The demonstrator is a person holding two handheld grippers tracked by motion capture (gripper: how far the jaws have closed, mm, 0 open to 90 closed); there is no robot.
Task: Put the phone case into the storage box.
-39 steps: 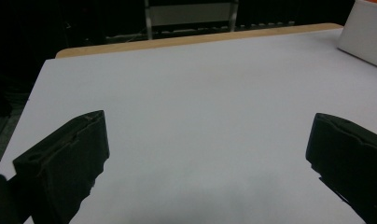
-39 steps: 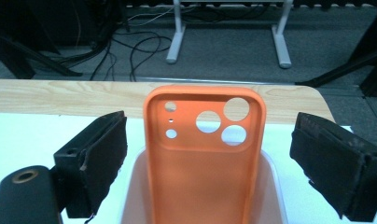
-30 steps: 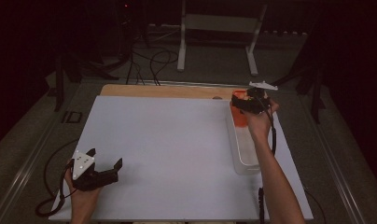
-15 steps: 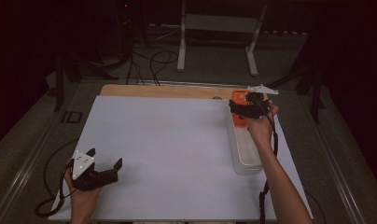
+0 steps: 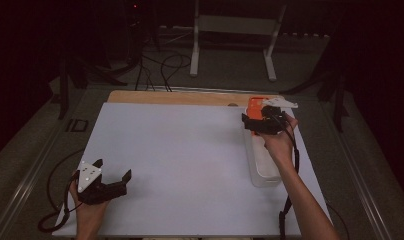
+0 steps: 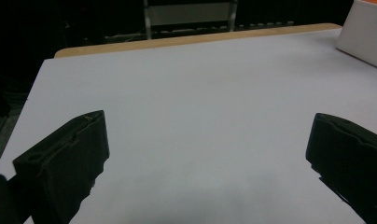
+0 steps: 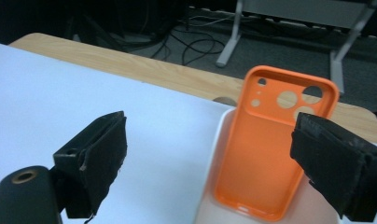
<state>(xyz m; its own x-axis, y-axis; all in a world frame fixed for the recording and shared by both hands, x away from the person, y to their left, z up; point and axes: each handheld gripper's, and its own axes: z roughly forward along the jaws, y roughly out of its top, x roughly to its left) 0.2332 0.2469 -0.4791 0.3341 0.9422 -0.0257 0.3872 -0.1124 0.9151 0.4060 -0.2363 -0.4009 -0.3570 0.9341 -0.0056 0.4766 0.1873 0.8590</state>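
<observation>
An orange phone case [image 7: 270, 154] lies inside-up at the far end of a long white tray [image 5: 264, 167], camera cut-outs pointing away. In the high view the case [image 5: 255, 103] shows just beyond my right gripper [image 5: 252, 119]. That gripper [image 7: 210, 133] hovers over the tray, open wide, with a jaw on either side of the case and neither touching it. My left gripper [image 5: 112, 169] rests low over the white board near its front left corner. It [image 6: 210, 126] is open, with only bare board between its jaws.
The white board [image 5: 180, 155] covers most of a wooden table, whose far edge [image 5: 190, 97] shows as a strip. The tray's near corner [image 6: 364, 32] appears far off in the left gripper view. A cable loop [image 5: 52, 175] hangs off the left edge. Beyond the table stand metal frame legs [image 5: 195, 60].
My right gripper has drawn back a little toward the person along the tray, so more of the orange case shows beyond it. The left gripper has stayed still.
</observation>
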